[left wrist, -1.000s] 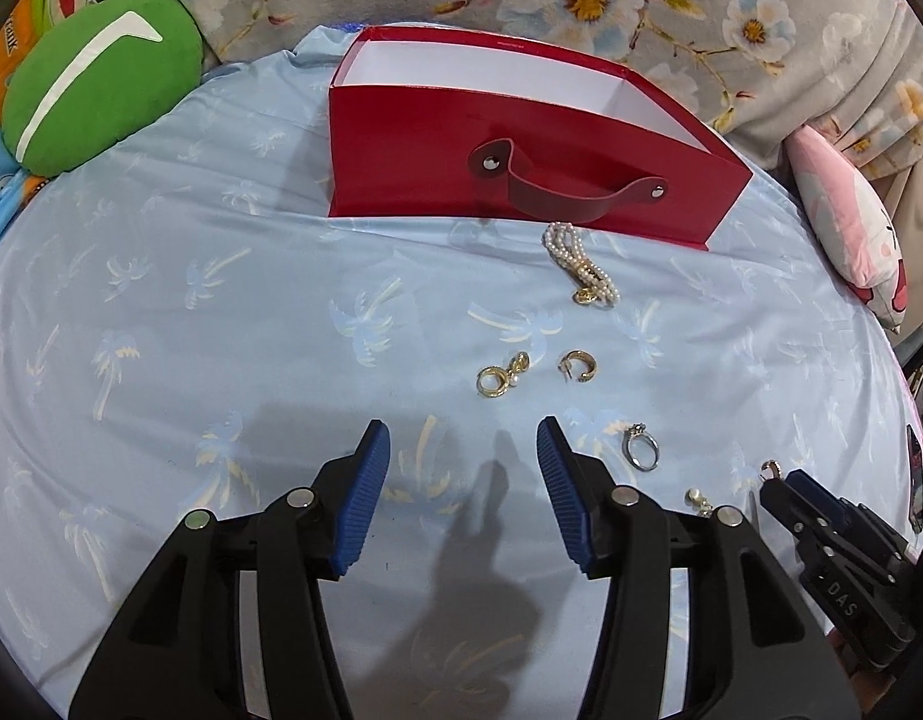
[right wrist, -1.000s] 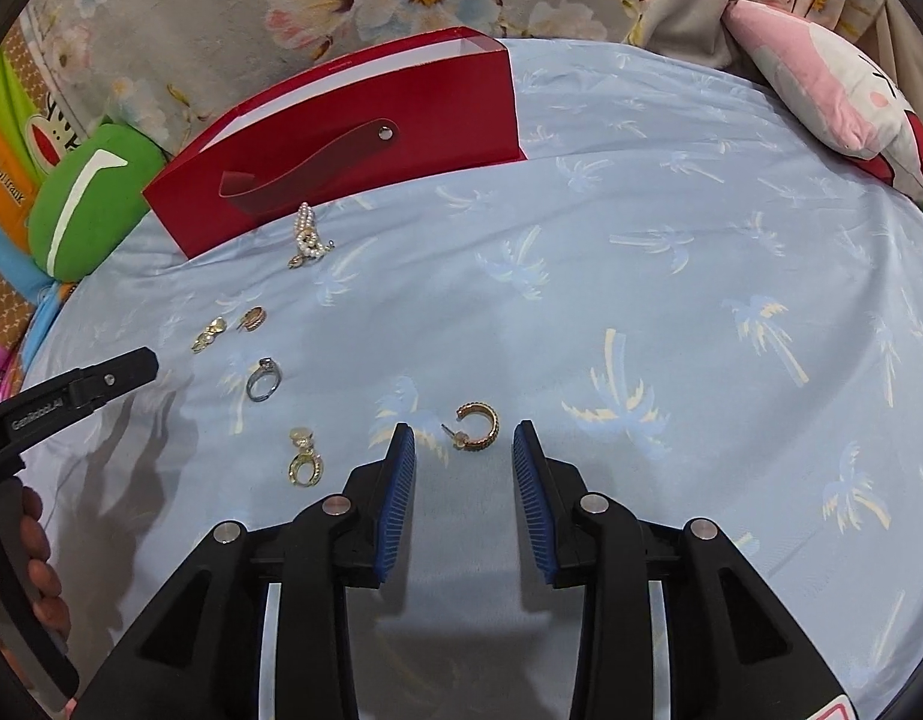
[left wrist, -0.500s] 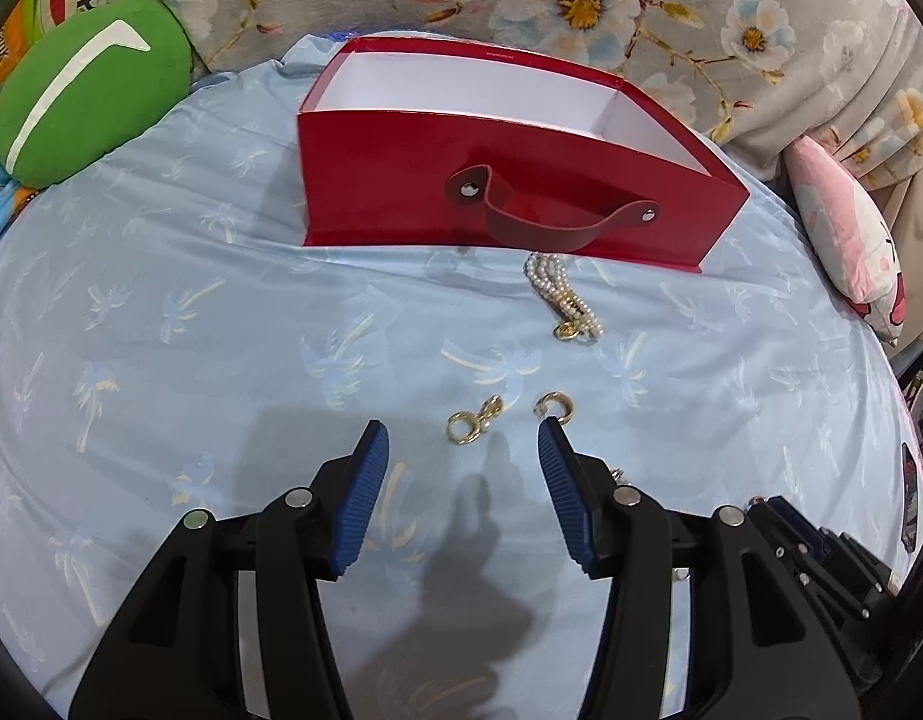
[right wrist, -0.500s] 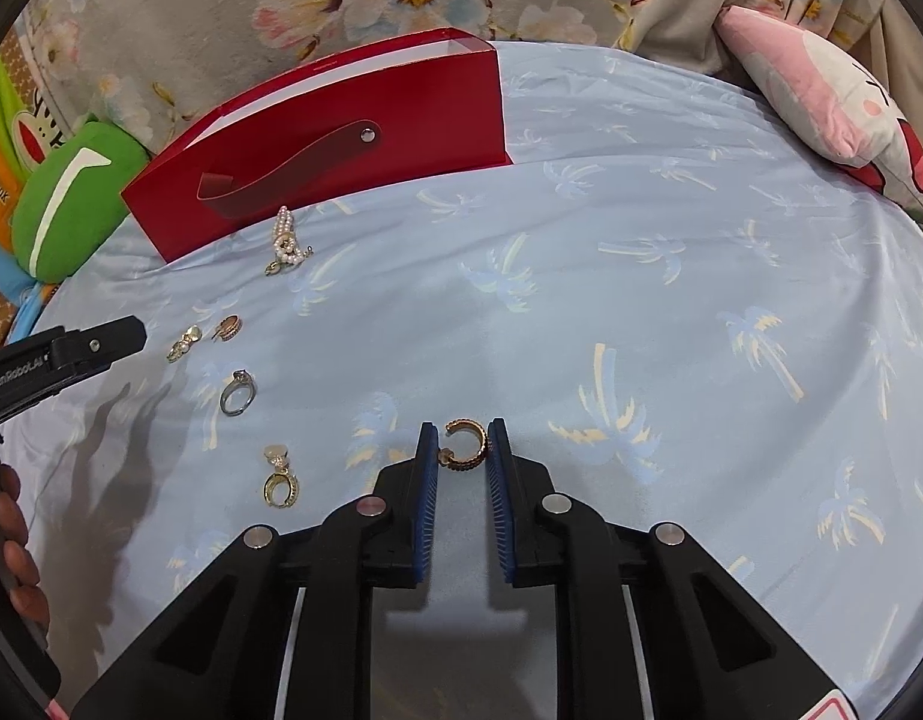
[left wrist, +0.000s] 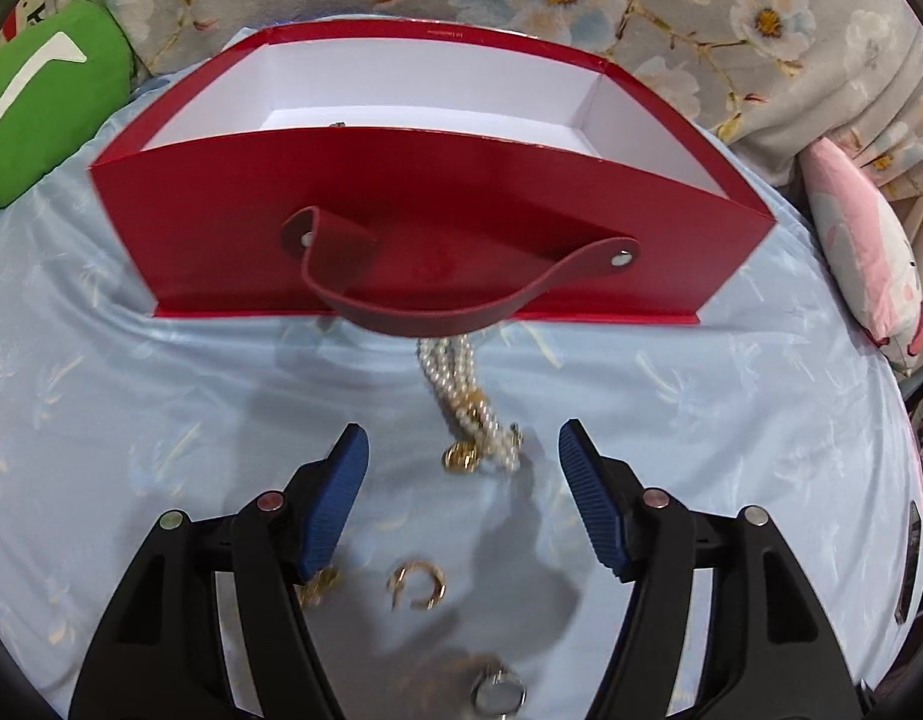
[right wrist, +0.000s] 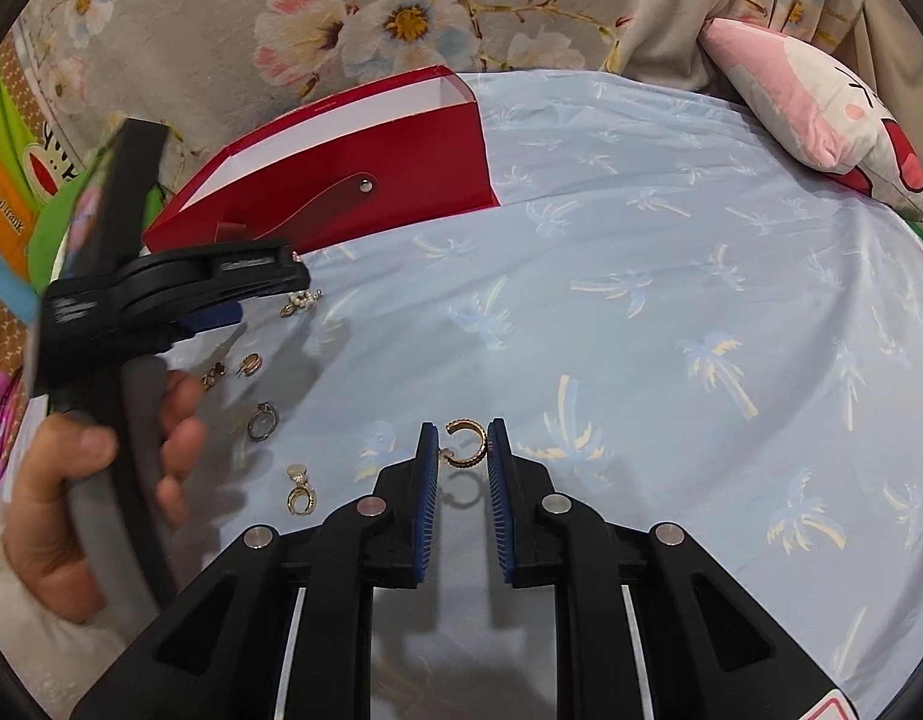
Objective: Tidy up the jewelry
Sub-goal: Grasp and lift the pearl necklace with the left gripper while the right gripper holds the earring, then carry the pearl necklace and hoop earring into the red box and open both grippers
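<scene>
Pinching gold hoop earring [right wrist: 465, 444] in right gripper [right wrist: 461, 450], left gripper [left wrist: 461, 456] fingers opening over pearl bracelet [left wrist: 470, 420], red box [left wrist: 401, 228] behind

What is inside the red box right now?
In the left wrist view the red box shows white inner walls and a strip of white floor, with one small dark item by the front wall, too small to identify. The front wall hides the nearer floor.

We see bright, even light, soft shadows on the pale blue palm-print sheet [left wrist: 161, 408], motion blur in the left view, and fisheye-bent, dark-cornered edges.
</scene>
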A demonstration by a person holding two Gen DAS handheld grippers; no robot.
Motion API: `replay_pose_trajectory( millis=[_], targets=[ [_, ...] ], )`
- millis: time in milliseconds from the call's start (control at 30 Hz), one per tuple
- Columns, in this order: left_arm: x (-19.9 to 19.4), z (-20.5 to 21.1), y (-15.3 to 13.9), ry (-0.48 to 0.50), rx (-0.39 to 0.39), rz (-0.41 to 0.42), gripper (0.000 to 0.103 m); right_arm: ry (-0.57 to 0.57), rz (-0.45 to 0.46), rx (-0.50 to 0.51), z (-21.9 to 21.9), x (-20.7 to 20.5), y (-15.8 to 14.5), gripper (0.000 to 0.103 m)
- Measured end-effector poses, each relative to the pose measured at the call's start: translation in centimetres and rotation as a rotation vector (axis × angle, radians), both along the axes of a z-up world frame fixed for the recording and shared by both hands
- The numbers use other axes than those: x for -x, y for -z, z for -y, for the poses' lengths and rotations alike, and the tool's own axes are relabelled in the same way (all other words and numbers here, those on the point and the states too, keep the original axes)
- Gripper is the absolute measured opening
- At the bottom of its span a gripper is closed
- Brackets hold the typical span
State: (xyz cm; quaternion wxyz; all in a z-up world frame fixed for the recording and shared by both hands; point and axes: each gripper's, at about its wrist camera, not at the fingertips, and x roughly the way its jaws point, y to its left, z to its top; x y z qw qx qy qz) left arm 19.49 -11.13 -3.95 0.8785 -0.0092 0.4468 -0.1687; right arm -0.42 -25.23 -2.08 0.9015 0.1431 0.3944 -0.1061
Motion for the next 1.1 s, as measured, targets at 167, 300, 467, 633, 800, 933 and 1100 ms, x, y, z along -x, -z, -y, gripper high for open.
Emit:
replay_pose_trajectory(
  millis=[167, 300, 467, 633, 800, 933, 1100],
  targets=[
    [-1.2, 1.0, 0.7, -0.01, -0.023, -0.001, 0.051, 0.008, 0.001, 0.001, 0.6, -0.2, -0.2, 0.015],
    [-1.3, 1.0, 0.7, 0.003, -0.01, -0.005, 0.02, 0.01, 0.0, -0.001, 0.9, -0.5, -0.4, 0.015],
    [-0.5, -0.2, 0.2, 0.027, 0.059, -0.03, 0.014, 0.002, 0.015, -0.005, 0.7, -0.6, -0.8, 0.015],
    [2.0, -2.3, -2.3, 0.057, 0.103, 0.019, 0.014, -0.019, 0.042, -0.014, 0.1, -0.9, -1.9, 0.015],
    [3.5, -4.5, -6.1, 0.063, 0.135, 0.1, 0.014, -0.047, 0.092, -0.016, -1.1, -1.2, -3.8, 0.015],
    [3.7, -6.3, -9.4, 0.047, 0.159, 0.17, 0.014, -0.074, 0.141, -0.019, -1.8, -2.0, -6.1, 0.015],
    [2.7, -7.8, -13.4, 0.031, 0.164, 0.264, 0.014, -0.106, 0.227, -0.013, -2.0, -4.4, -10.0, 0.015]
  ],
)
